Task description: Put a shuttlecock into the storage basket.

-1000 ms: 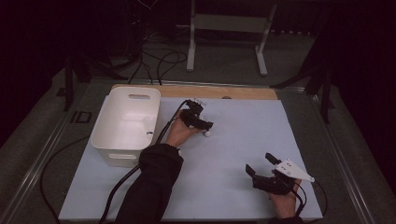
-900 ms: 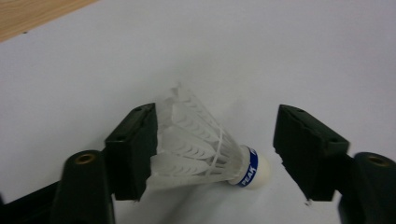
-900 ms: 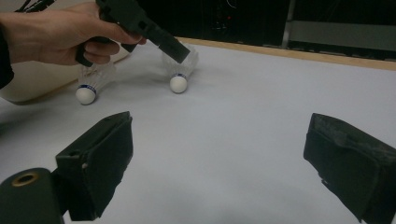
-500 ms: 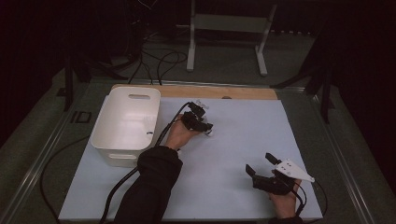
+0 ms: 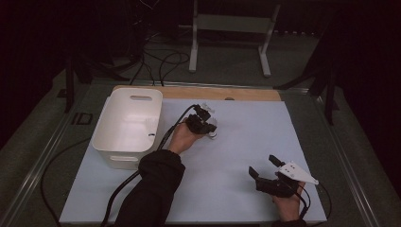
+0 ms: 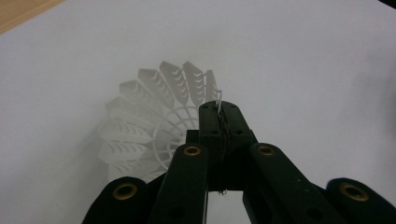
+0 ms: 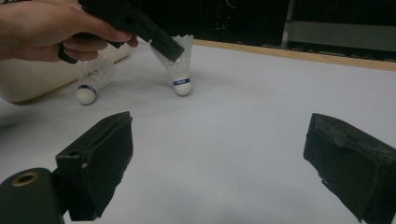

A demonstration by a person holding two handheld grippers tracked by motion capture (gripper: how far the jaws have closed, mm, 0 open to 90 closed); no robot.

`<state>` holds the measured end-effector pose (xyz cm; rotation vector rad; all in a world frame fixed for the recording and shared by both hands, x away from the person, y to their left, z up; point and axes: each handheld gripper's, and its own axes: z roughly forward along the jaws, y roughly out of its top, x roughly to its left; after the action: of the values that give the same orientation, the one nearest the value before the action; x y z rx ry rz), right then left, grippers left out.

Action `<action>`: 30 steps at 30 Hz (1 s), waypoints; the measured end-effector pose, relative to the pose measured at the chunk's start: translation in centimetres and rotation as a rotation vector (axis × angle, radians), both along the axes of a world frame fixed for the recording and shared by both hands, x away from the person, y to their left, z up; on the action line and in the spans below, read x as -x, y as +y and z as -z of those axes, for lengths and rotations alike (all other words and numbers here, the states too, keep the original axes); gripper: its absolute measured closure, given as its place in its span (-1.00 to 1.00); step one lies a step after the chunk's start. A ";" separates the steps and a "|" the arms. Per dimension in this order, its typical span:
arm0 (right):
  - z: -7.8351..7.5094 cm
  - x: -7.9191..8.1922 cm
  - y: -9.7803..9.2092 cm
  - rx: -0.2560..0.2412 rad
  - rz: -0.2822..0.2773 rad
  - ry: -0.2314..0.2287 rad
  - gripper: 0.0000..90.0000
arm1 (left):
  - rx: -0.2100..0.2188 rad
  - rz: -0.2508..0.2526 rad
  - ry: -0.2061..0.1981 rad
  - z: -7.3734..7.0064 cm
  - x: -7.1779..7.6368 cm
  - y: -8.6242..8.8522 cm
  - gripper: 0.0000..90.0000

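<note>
Shuttlecock sits near the middle of the pale sheet in the high view, cork down, with the left gripper over it; the person's left hand holds that gripper just to the right of the white tub, while the right gripper rests low near the sheet's near right corner, jaws spread and nothing between them. In the left gripper view the two black jaws meet tip to tip on the rim of the shuttlecock's white plastic skirt — a thin edge of it pokes up between the closed tips — and the skirt fans out to the left over the sheet. In the right gripper view the gripper's own jaws stand wide apart at the bottom corners, with bare sheet between them; farther off, the left gripper pinches the skirt of the shuttlecock, whose cork (white with a blue band) points down at the sheet, though whether it touches cannot be told. A second shuttlecock lies just to its left, beside the tub's wall and below the left hand.
</note>
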<state>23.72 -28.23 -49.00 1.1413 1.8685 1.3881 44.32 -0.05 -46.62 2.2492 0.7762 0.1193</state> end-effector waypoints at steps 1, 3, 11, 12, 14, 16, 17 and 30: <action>0.0 0.0 0.0 -0.002 -0.002 -0.001 -0.82 | 0.009 -0.001 0.002 0.0 0.1 0.0 0.99; 0.0 0.0 0.0 -0.001 -0.001 -0.002 -0.82 | 0.001 0.007 -0.008 -0.2 0.1 0.0 0.99; 0.0 0.0 0.0 -0.002 -0.002 -0.001 -0.82 | 0.035 0.015 -0.033 -1.1 0.6 -0.1 0.99; 0.0 0.0 0.0 0.001 -0.001 0.000 -0.82 | 0.037 0.018 -0.036 -1.2 0.7 -0.1 0.99; 0.0 0.0 0.0 0.001 0.001 -0.001 -0.82 | 0.044 0.022 -0.044 -1.5 0.8 -0.1 0.99; 0.0 0.0 0.0 0.002 0.000 -0.001 -0.82 | 0.049 0.023 -0.050 -1.8 1.0 -0.1 0.99; 0.0 0.0 0.0 0.001 0.000 0.000 -0.82 | 0.046 0.024 -0.055 -1.9 1.0 -0.1 0.99; 0.0 0.0 0.1 0.000 -0.005 -0.002 -0.82 | 0.059 0.012 -0.087 -3.5 1.6 0.4 0.99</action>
<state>23.74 -28.16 -49.04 1.1354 1.8719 1.3911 42.72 0.36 -43.17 2.1780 0.7109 0.1850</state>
